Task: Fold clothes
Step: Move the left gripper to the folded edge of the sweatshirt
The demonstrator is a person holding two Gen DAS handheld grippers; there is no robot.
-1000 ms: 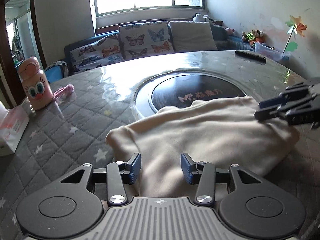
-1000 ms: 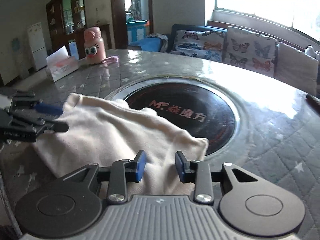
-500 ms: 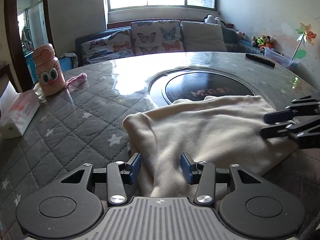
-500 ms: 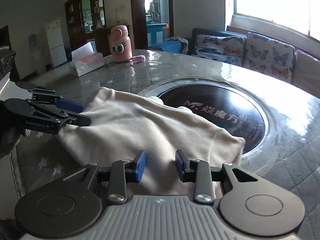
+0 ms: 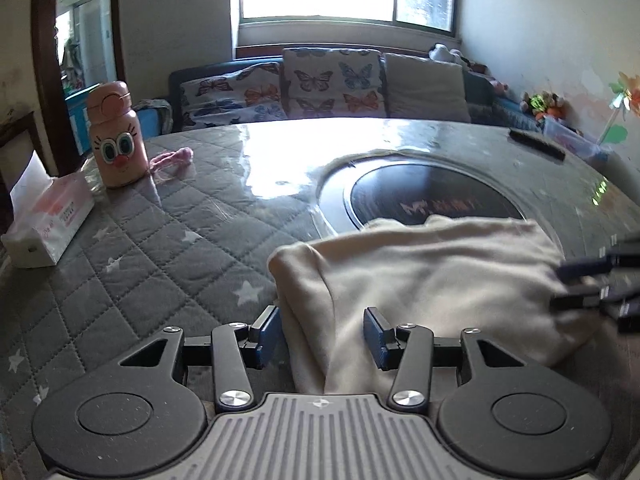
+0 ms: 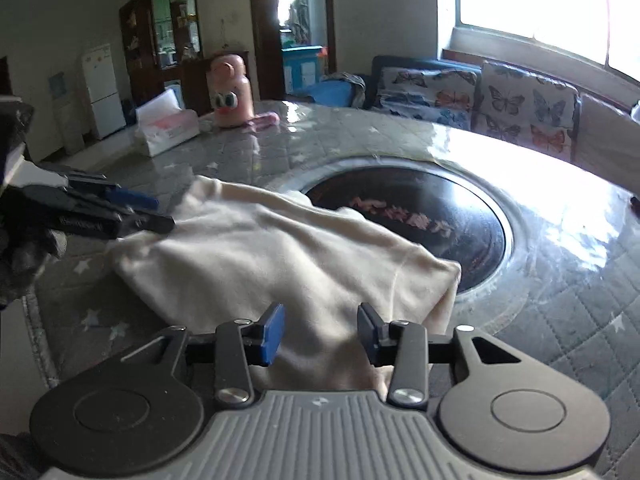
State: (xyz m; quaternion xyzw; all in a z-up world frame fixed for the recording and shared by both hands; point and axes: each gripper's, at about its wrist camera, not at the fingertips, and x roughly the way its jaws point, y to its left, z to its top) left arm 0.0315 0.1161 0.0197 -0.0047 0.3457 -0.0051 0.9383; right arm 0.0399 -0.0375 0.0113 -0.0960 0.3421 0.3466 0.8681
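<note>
A cream garment [image 5: 420, 276] lies folded on the quilted grey table cover, its far edge over the rim of the round black inset. My left gripper [image 5: 322, 334] is open at the garment's near left corner, and a fold of cloth lies loose between its blue pads. In the right wrist view the same garment [image 6: 280, 260] spreads out to the left. My right gripper [image 6: 320, 334] is open at the opposite end, cloth lying between its fingers. Each gripper shows in the other's view: the right gripper [image 5: 592, 284] and the left gripper [image 6: 112, 208].
A pink bottle with a cartoon face [image 5: 116, 136], a tissue box [image 5: 48, 224] and a pink strap [image 5: 172, 158] stand at the table's far left. A black remote [image 5: 536, 146] lies far right. The round black inset [image 5: 432, 200] sits mid-table; a sofa stands behind.
Both views have swung left, so the bottle and garment sit further right in them. Both grippers stay open with cloth between the fingers. The garment has kept its shape.
</note>
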